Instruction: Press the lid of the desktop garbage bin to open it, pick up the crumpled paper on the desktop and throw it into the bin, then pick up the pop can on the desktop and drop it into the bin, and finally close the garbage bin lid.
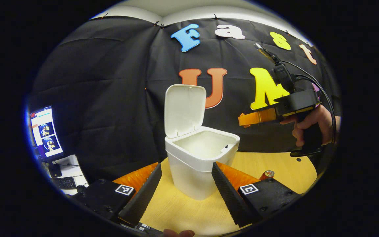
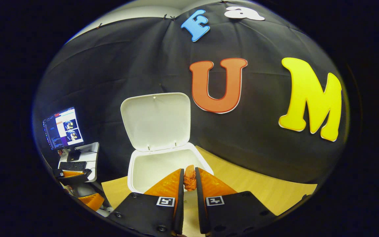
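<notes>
The wooden counter [image 1: 183, 207] carries a white garbage bin [image 1: 196, 168] that stands upright near its middle, in front of the booth's black cloth wall. The bin's lid [image 1: 184, 110] is swung up on its rear hinge and stands nearly vertical, leaving the mouth wide open and the pale inside walls in sight. In the left gripper view the left tongs [image 1: 186, 187] are spread wide apart with nothing between them, low over the counter just in front of the bin, one finger to each side of its body. The right tongs [image 2: 189, 184] are closed on the crumpled paper [image 2: 189, 178], an orange wad pinched between both fingertips just above the near rim of the open bin. From the left gripper view, a hand [image 1: 311, 126] holds that gripper up to the right of the bin, above rim height. The pop can [image 1: 267, 174] stands on the counter to the bin's right, partly hidden behind the left tongs.
</notes>
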`<control>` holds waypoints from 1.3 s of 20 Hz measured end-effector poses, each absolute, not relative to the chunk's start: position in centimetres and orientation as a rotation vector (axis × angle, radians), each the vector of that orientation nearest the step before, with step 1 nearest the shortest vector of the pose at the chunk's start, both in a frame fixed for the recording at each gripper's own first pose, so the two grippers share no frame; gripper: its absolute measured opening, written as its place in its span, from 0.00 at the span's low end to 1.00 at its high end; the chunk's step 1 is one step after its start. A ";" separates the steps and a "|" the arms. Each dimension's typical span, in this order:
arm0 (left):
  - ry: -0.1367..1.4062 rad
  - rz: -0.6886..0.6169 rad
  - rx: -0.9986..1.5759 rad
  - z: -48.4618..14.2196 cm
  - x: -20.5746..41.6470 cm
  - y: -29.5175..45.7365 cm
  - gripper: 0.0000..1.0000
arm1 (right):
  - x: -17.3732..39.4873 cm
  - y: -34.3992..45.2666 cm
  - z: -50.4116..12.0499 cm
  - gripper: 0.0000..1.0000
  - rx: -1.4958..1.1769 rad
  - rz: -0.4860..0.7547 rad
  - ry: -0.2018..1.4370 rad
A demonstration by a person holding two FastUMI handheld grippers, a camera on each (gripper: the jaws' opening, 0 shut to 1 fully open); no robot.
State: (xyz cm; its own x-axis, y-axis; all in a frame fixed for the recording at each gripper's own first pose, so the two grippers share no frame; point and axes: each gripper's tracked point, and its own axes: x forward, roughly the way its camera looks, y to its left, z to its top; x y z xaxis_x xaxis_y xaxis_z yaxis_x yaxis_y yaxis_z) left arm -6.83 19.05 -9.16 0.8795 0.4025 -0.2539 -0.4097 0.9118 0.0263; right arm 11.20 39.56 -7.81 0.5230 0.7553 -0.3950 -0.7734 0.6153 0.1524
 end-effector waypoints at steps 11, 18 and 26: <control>0.268 0.514 -0.044 -10.3 -9.9 22.9 1.00 | 12.4 46.5 -13.6 0.31 -0.137 0.903 0.522; 0.258 0.480 -0.035 -10.1 -9.1 22.4 1.00 | 12.7 45.5 -13.6 0.46 -0.114 0.888 0.523; 0.234 0.381 -0.006 -9.1 -5.9 19.2 1.00 | 12.5 41.3 -8.9 0.72 -0.016 0.868 0.418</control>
